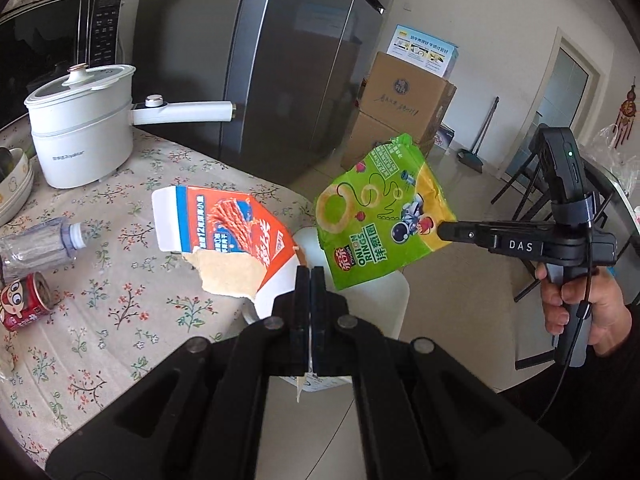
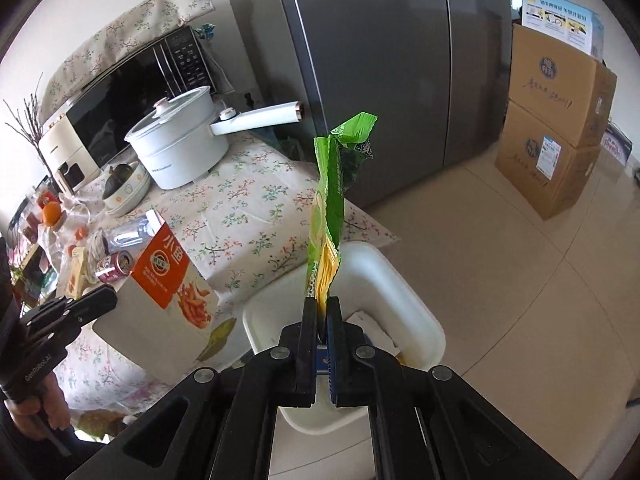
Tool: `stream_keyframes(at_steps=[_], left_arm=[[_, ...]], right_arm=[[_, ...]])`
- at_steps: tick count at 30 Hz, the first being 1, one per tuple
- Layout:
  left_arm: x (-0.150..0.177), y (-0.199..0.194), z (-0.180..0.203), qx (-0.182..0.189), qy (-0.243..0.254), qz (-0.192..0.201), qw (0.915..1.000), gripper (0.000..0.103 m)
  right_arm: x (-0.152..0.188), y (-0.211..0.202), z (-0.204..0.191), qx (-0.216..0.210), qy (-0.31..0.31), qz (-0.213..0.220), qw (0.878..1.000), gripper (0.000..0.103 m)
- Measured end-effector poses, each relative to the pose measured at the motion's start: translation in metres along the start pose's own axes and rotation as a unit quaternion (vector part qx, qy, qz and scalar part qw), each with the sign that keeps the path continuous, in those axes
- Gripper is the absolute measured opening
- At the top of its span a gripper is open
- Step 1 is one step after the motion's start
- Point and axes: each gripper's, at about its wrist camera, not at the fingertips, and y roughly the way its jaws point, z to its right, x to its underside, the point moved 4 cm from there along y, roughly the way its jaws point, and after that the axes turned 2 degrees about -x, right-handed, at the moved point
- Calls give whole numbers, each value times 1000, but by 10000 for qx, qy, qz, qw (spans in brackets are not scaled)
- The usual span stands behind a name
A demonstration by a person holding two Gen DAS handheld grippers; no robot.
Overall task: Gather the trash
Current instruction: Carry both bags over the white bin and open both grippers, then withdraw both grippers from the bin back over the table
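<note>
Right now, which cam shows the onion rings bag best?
Left wrist: the onion rings bag faces the lens flat, print readable, pinched at its edge by the right gripper. Right wrist sees the bag only edge-on, a thin crumpled strip above the white bin.

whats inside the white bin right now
In the white bin, some white paper or packaging lies at the bottom; the right gripper and its green snack bag cover the rest.

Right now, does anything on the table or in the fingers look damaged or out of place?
Yes. The orange snack box held by the left gripper is torn open, a ragged flap showing bare cardboard. On the floral tablecloth, a clear plastic bottle and a red can lie tipped on their sides. The green onion-rings bag in the right gripper is crumpled.
</note>
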Motion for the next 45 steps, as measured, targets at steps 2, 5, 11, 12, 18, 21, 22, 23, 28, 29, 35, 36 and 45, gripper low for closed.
stream_keyframes(at_steps=[2,5,11,12,18,21,22,23,28,29,35,36,45], left_arm=[[-3,5,10,98,39,44,9999,0],[-9,8,27,307,109,160,9993,0],[-11,25,50,487,321,176,9981,0],[-9,31,50,471,322,139,9983,0],[4,66,35,452,126,-70,9989,1],[12,83,21,141,12,-320,9994,10],[15,87,17,30,-43,-424,9991,18],[17,87,12,-109,-118,-466,9988,40],[19,72,-9,-767,-235,-463,9957,75],[19,68,-13,-874,-244,-480,9947,75],[20,40,-35,-1163,-373,-413,9917,82],[20,36,-38,-1209,-381,-419,9910,83],[19,-2,-73,-1624,-521,-296,9849,89]], right_arm=[[4,1,12,74,82,-54,9999,5],[8,0,25,128,188,-112,9997,5],[11,1,38,177,273,-179,9993,5],[11,1,38,189,280,-194,9992,5],[14,9,39,280,274,-318,9987,5],[16,15,38,328,241,-422,9983,5],[16,17,38,334,239,-454,9981,5],[16,18,38,335,234,-484,9980,5],[18,24,35,338,178,-579,9976,5],[18,25,34,351,161,-588,9975,5],[17,31,25,347,119,-658,9972,5],[17,34,23,365,102,-679,9970,5],[5,44,15,321,456,-595,9967,70]])
